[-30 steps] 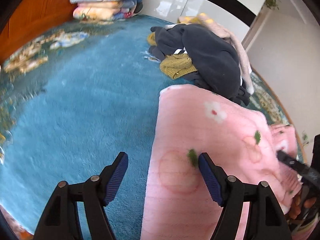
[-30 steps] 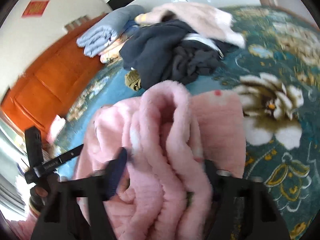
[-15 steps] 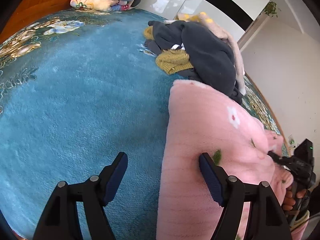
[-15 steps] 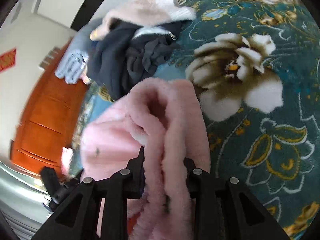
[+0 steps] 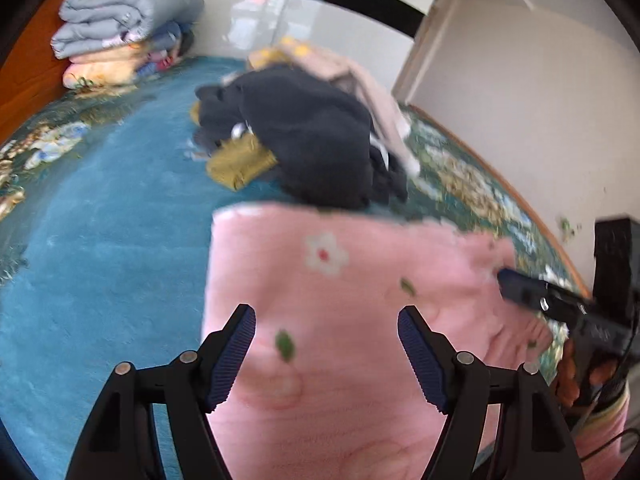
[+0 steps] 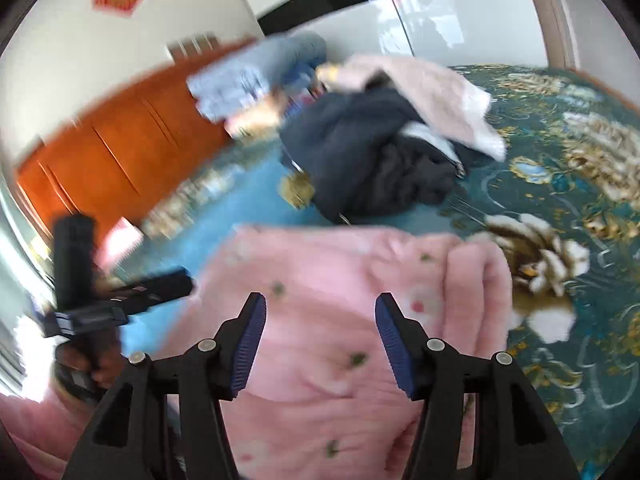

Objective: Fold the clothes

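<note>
A pink fleece garment (image 5: 340, 280) with a flower and fruit print lies folded flat on the blue bedspread (image 5: 100, 240). It also shows in the right wrist view (image 6: 340, 280), with a thick rolled fold along its right side (image 6: 480, 300). My left gripper (image 5: 326, 354) is open and empty, hovering over the garment's near left part. My right gripper (image 6: 320, 344) is open and empty above the garment's near edge. The right gripper shows at the right edge of the left wrist view (image 5: 536, 292). The left gripper shows at the left of the right wrist view (image 6: 160, 286).
A heap of unfolded clothes, dark navy (image 5: 312, 140), mustard (image 5: 240, 162) and pale pink (image 5: 360, 80), lies beyond the pink garment. Folded blankets (image 5: 120, 36) are stacked at the far left by an orange wooden headboard (image 6: 112, 152). A white wall (image 5: 520, 120) stands at the right.
My right gripper was shut on a bunched fold of the pink garment; it has let go and stands open. The garment lies flatter. My left gripper has shifted right over the garment, still open.
</note>
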`<action>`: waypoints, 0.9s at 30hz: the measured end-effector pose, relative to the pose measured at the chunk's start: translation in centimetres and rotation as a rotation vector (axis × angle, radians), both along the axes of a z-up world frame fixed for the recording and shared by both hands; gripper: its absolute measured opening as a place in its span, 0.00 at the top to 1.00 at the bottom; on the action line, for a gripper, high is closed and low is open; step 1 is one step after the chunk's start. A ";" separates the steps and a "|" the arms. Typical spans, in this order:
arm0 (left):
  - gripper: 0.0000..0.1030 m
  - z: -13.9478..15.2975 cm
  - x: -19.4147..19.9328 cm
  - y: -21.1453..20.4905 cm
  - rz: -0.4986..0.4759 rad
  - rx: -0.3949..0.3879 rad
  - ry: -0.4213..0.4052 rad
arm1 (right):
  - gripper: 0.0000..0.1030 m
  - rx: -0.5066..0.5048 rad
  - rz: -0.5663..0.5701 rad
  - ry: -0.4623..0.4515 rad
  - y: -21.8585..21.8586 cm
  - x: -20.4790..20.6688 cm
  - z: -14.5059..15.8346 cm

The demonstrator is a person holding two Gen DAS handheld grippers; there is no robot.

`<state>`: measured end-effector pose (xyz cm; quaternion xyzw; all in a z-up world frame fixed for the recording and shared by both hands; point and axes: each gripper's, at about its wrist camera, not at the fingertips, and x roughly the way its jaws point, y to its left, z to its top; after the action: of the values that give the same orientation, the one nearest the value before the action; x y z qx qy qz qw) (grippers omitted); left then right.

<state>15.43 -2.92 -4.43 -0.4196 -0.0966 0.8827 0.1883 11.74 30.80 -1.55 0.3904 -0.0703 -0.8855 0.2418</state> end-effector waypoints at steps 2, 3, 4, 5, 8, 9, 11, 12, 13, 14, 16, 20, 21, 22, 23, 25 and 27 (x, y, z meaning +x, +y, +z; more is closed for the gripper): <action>0.24 -2.0 -0.7 -0.4 0.012 -0.006 -0.057 | 0.43 -0.027 -0.064 -0.088 1.4 -1.3 -2.0; 0.24 -2.4 -0.8 -0.7 0.017 0.015 -0.068 | 0.43 -0.061 -0.078 -0.137 2.0 -1.8 -3.0; 0.24 -2.9 -0.9 -1.1 0.022 0.035 -0.079 | 0.43 -0.087 -0.078 -0.159 2.3 -2.1 -3.4; 0.24 -2.8 -0.9 -1.4 0.025 0.053 -0.081 | 0.43 -0.100 -0.076 -0.163 2.3 -2.1 -3.6; 0.24 -1.2 -0.7 -2.5 0.036 0.106 -0.060 | 0.43 -0.172 -0.073 -0.087 3.0 -1.4 -2.0; 0.24 -0.6 -0.5 -3.3 0.051 0.130 -0.045 | 0.43 -0.235 -0.070 -0.057 3.8 -1.0 -1.3; 0.23 -0.2 -0.8 -5.3 0.105 0.157 -0.036 | 0.41 -0.344 -0.106 -0.014 5.8 -0.4 -0.5; 0.22 -0.4 -1.2 -6.3 0.138 0.159 -0.047 | 0.36 -0.364 -0.139 -0.019 6.6 -0.6 -0.5; 0.22 -0.9 -1.7 -7.1 0.162 0.168 -0.070 | 0.34 -0.367 -0.181 -0.053 7.4 -1.0 -1.1; 0.22 -1.6 -2.2 -7.8 0.180 0.182 -0.103 | 0.34 -0.373 -0.217 -0.107 8.3 -1.5 -2.0; 0.21 -3.3 -2.9 -8.8 0.190 0.255 -0.168 | 0.34 -0.440 -0.277 -0.229 10.1 -2.1 -4.5; 0.17 -5.7 -3.8 -9.5 0.175 0.376 -0.267 | 0.29 -0.579 -0.344 -0.416 12.4 -2.0 -8.4; 0.15 -5.8 -4.0 -9.5 0.171 0.383 -0.271 | 0.29 -0.585 -0.359 -0.442 12.7 -2.0 -9.0; 0.13 -5.9 -4.3 -9.4 0.162 0.392 -0.275 | 0.29 -0.594 -0.358 -0.449 12.8 -1.9 -9.2; 0.09 -5.9 -4.6 -9.2 0.149 0.406 -0.282 | 0.28 -0.609 -0.338 -0.453 12.6 -2.0 -9.4; 0.07 -6.0 -5.3 -8.6 0.122 0.440 -0.300 | 0.20 -0.638 -0.282 -0.465 11.8 -2.4 -9.7; 0.07 -6.1 -5.8 -8.0 0.085 0.478 -0.314 | 0.18 -0.661 -0.216 -0.491 10.5 -2.8 -10.1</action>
<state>9.66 -10.93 -10.52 -0.4905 -0.3473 0.7663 0.2272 8.91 41.29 -11.67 0.4816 -0.4463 -0.7164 0.2360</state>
